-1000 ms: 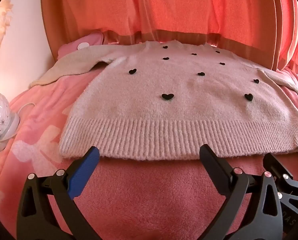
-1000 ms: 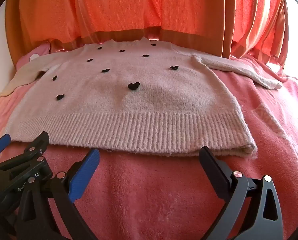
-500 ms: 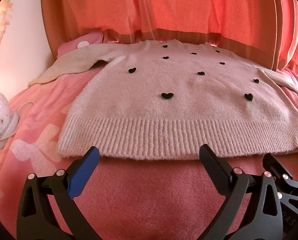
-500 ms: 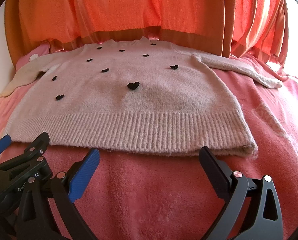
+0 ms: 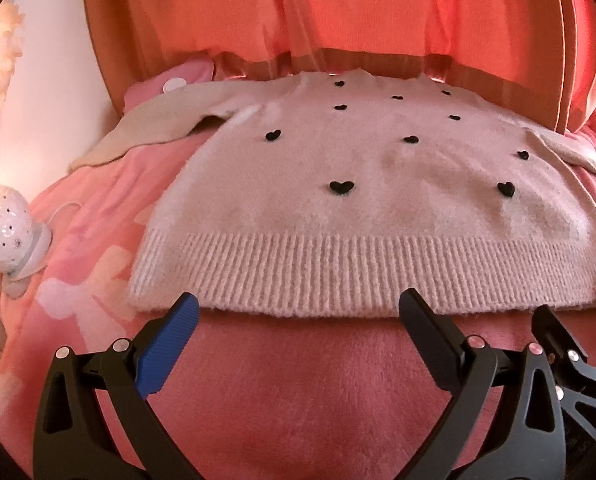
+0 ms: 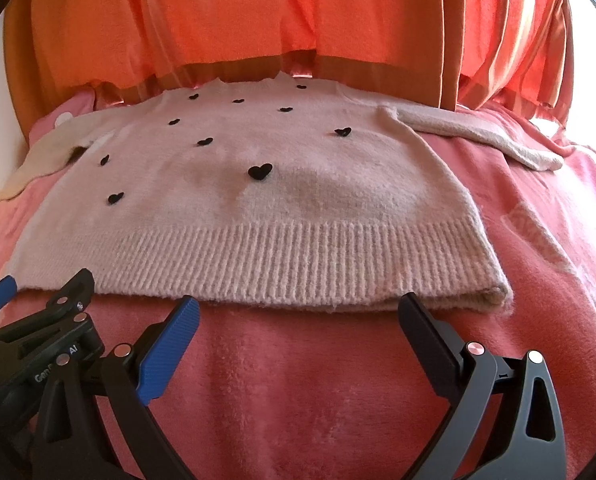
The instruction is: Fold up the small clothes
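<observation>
Your left gripper [image 5: 298,312] and right gripper [image 6: 298,312] side by side, jaws apart, empty, tips just short of sweater [image 6: 258,216] hem, bare blanket [image 6: 298,380] beneath.

Left gripper [image 5: 298,304] up close: matte black plastic frame w/ triangular cut-outs in each arm; one finger wears a ribbed blue pad [image 5: 166,350], the other a plain black pad [image 5: 429,340]; round silver rivets at the pivots, approx two per side. Over to the right wrist cam: right gripper [image 6: 298,304], same build; black frame, blue ribbed pad [image 6: 170,344] on one finger, black pad [image 6: 427,344] on the other; silver rivets again, one looks pinkish in this light. At that view's lower-left edge sits the left unit's body; white lettering on it, partly hidden, reads "Gen" and "AI"; blue tip poking out beside it.
</observation>
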The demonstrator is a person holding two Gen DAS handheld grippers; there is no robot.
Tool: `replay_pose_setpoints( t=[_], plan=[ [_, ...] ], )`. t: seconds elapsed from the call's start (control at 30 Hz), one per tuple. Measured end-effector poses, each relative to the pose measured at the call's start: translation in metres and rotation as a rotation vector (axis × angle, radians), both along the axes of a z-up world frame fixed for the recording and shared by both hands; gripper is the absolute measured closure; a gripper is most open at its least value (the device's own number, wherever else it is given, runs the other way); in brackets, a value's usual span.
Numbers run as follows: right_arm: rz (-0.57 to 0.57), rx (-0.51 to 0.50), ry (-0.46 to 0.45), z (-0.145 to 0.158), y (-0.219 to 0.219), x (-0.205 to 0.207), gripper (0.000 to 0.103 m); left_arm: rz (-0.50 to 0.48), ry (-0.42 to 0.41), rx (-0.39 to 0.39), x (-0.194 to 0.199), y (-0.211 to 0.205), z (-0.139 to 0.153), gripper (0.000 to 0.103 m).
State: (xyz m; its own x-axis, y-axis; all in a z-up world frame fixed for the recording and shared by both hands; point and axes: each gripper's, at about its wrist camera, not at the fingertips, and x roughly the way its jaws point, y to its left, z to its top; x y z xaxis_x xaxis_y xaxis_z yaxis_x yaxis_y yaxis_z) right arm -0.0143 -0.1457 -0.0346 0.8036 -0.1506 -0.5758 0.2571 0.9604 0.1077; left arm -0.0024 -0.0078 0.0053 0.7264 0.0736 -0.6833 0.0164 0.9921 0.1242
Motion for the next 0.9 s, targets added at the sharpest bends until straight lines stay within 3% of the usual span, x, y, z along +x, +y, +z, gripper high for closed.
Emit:
replay_pose_setpoints(
  t=[0.1,0.2,0.3,0.4,0.47,0.53,0.67,0.77,0.83,0.9],
  plan=[
    [0.037,0.050,-0.024,0.024,-0.016,0.001,0.005,-0.032,0.022,-0.050,0.003,0.005,0.018,0.005],
    [0.001,0.066,-0.107,0.058,-0.050,0.001,0.005,-0.037,-0.034,-0.082,0.010,0.009,0.048,0.005],
    [-0.088,0.021,-0.105,0.094,-0.116,0.025,0.005,-0.068,-0.072,-0.133,0.036,0.007,0.083,0.005],
    [-0.198,0.045,-0.088,0.100,-0.182,0.048,0.005,-0.105,-0.036,-0.209,0.071,0.003,0.095,0.005],
    [-0.290,0.109,-0.032,0.088,-0.241,0.067,0.005,-0.101,-0.021,-0.250,0.094,0.000,0.094,0.005],
    [-0.371,0.226,-0.045,0.068,-0.303,0.077,0.005,-0.068,-0.059,-0.254,0.114,-0.002,0.089,0.005],
    [-0.476,0.393,0.023,0.019,-0.383,0.104,0.005,-0.061,-0.015,-0.259,0.149,-0.006,0.070,0.005],
    [-0.539,0.496,0.026,-0.006,-0.415,0.118,0.007,-0.054,-0.027,-0.288,0.164,-0.003,0.055,0.005],
    [-0.538,0.540,0.017,-0.012,-0.423,0.129,0.021,-0.046,-0.041,-0.315,0.169,0.001,0.047,0.005],
    [-0.540,0.560,-0.003,-0.010,-0.428,0.141,0.057,-0.038,-0.039,-0.328,0.173,0.006,0.039,0.005]
  ],
)
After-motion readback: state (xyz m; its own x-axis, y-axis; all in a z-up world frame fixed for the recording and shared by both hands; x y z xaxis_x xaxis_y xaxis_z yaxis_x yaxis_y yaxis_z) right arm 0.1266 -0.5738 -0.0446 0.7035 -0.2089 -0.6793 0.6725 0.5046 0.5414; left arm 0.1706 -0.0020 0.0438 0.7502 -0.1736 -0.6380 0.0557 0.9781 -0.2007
